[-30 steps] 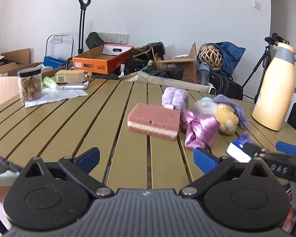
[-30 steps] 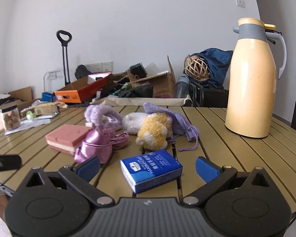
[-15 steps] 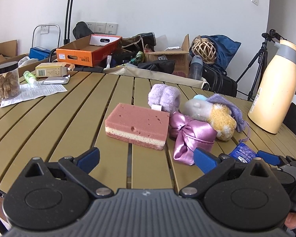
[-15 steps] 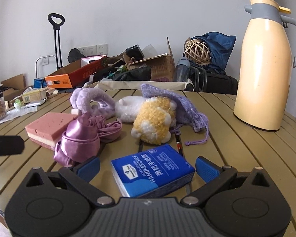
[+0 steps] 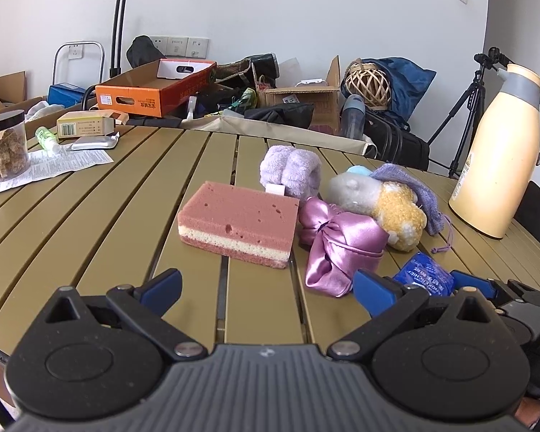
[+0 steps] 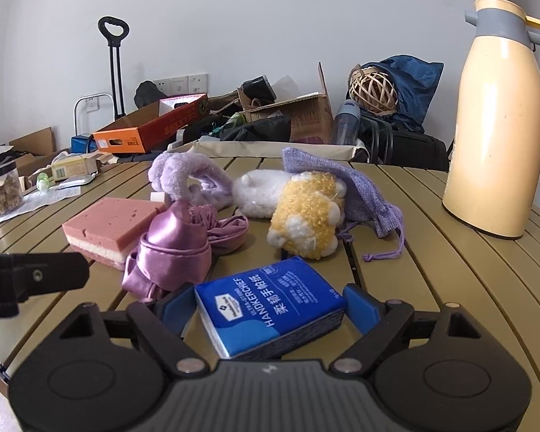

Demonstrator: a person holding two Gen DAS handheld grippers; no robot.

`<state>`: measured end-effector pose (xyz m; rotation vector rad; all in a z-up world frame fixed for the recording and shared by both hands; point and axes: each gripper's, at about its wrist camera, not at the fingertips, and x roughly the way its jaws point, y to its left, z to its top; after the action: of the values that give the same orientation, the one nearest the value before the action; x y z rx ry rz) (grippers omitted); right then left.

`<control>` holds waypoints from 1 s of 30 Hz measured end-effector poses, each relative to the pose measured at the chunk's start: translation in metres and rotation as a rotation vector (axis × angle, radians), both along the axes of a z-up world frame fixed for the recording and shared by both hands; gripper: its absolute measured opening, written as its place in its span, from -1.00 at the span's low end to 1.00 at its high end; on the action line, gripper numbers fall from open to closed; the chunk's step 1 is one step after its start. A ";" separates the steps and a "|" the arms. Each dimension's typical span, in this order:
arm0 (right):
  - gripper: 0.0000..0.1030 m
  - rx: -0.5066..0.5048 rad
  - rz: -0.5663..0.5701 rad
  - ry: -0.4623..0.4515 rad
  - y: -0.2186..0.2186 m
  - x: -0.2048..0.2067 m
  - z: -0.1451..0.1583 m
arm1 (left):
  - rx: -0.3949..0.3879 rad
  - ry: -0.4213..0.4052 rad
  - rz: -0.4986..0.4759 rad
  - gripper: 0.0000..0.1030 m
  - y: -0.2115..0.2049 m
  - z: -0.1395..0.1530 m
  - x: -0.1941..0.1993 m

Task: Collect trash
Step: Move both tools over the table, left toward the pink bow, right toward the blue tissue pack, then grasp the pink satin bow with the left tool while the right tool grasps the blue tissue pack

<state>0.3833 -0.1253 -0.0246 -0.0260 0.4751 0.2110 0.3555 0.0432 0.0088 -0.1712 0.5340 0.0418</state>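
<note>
We are closing the right gripper [image 6: 270, 307] around the tissue pack [image 6: 270, 302] at lower centre, pads not yet pressing; the left gripper [image 5: 266, 288] is hanging open; nothing looks collected yet.

The blue tissue pack [image 6: 270, 309], low in the right wrist frame, reads "ULTRA-STRONG HANDKERCHIEF" beside Chinese characters. Print on the orange box [image 6: 151, 129], centre left, is too blurred to read

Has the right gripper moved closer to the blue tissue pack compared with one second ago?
Yes. The right gripper advanced toward the tissue pack, which lies on the table; the pack now sits between its fingers, whose jaws have just been closing.
</note>
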 end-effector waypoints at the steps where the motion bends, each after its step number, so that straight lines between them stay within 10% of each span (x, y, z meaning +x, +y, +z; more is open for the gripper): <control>1: 0.69 0.001 -0.002 -0.005 -0.001 -0.001 0.001 | -0.001 0.000 0.001 1.00 0.000 0.000 0.000; 21: 0.69 0.058 -0.188 -0.087 -0.081 -0.023 0.016 | 0.082 -0.080 -0.073 0.98 -0.053 0.006 0.021; 30: 0.69 0.089 -0.273 -0.044 -0.126 -0.029 0.008 | 0.132 -0.088 -0.112 0.54 -0.078 -0.002 0.042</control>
<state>0.3539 -0.2516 -0.0164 0.1206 0.4200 -0.0360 0.3976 -0.0353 0.0072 -0.0142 0.4510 -0.0391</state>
